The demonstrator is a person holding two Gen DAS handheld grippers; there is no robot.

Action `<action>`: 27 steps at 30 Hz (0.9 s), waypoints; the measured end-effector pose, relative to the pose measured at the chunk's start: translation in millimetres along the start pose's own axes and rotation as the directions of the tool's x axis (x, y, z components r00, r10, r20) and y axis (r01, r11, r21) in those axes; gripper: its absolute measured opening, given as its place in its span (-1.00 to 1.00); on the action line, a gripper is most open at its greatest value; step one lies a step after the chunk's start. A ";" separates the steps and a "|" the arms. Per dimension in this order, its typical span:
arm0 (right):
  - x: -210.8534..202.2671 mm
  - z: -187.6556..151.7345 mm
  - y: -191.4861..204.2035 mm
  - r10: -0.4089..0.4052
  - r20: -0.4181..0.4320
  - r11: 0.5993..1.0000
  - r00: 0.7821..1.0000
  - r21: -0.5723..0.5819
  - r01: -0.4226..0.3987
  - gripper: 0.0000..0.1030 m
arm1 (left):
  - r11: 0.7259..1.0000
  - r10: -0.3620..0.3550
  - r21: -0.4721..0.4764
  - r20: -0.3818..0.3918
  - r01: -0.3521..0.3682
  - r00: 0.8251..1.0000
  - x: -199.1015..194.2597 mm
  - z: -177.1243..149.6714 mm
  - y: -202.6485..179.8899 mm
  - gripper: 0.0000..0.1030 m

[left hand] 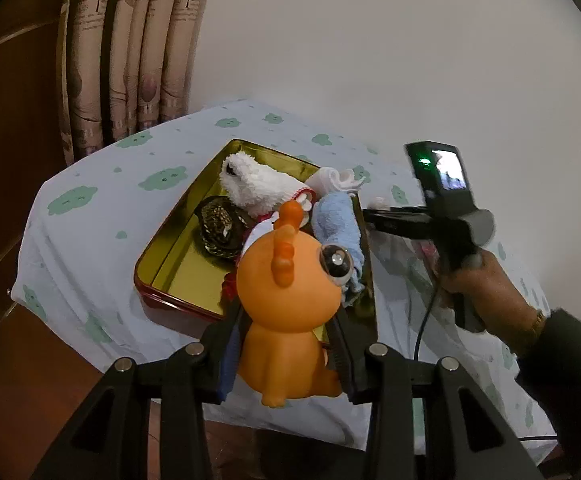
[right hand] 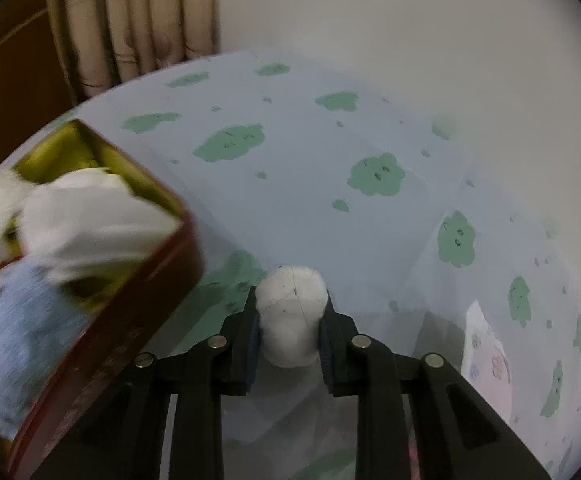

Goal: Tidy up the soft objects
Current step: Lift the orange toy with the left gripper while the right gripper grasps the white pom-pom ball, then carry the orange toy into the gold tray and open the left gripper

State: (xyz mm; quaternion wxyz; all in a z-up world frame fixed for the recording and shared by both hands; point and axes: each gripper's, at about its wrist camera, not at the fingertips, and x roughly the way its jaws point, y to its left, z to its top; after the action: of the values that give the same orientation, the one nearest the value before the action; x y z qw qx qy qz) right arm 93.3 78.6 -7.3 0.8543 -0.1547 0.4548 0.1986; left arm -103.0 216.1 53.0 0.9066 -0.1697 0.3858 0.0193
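The left tool (left hand: 286, 356) is clamped on an orange toy (left hand: 286, 300) with a big glossy eye and stubby horns, its body squeezed between the two black fingers, held above the near edge of the tin box (left hand: 162, 264). The box, gold inside with a dark red outer wall, sits on a desk covered in a pale blue cloth (left hand: 90, 216) printed with green clouds. Inside the box lie a white fluffy towel (left hand: 254, 188) at the far end, a dark patterned coil (left hand: 218, 228) to its left, and a light blue rolled cloth (left hand: 338, 228) along the right wall. A small white cloth (left hand: 336, 180) drapes over the far right rim.

The right tool (right hand: 288, 328) is closed on a white soft ball (right hand: 290, 312), pinched between its pads just right of the box's red wall (right hand: 110, 328). In the left wrist view that tool (left hand: 374, 206) reaches in from the right, held by a hand (left hand: 486, 284).

A patterned curtain (left hand: 130, 52) hangs at the far left.
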 end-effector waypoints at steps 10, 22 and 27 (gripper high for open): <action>-103.0 -96.9 11.0 0.072 0.138 0.991 0.988 0.105 -0.086 -0.56 | 0.999 0.038 -0.016 0.021 -0.037 0.999 -2.8 0.5 5.5 -0.23; -99.5 -162.4 -15.8 -0.001 0.121 0.977 0.993 0.214 -0.025 -0.56 | 0.984 0.146 0.095 0.062 -0.152 0.987 21.6 33.6 11.5 -0.22; -95.7 -163.9 -17.9 -0.002 0.125 0.975 0.992 0.221 -0.026 -0.56 | 0.985 0.149 0.085 0.037 -0.152 0.988 39.9 38.2 20.5 -0.20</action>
State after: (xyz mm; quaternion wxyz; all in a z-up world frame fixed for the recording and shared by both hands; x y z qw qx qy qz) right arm -63.9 -29.0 -13.9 0.8918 -0.0428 0.4207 0.1609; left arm -51.9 243.9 43.5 0.9149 -0.1000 0.3841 0.0735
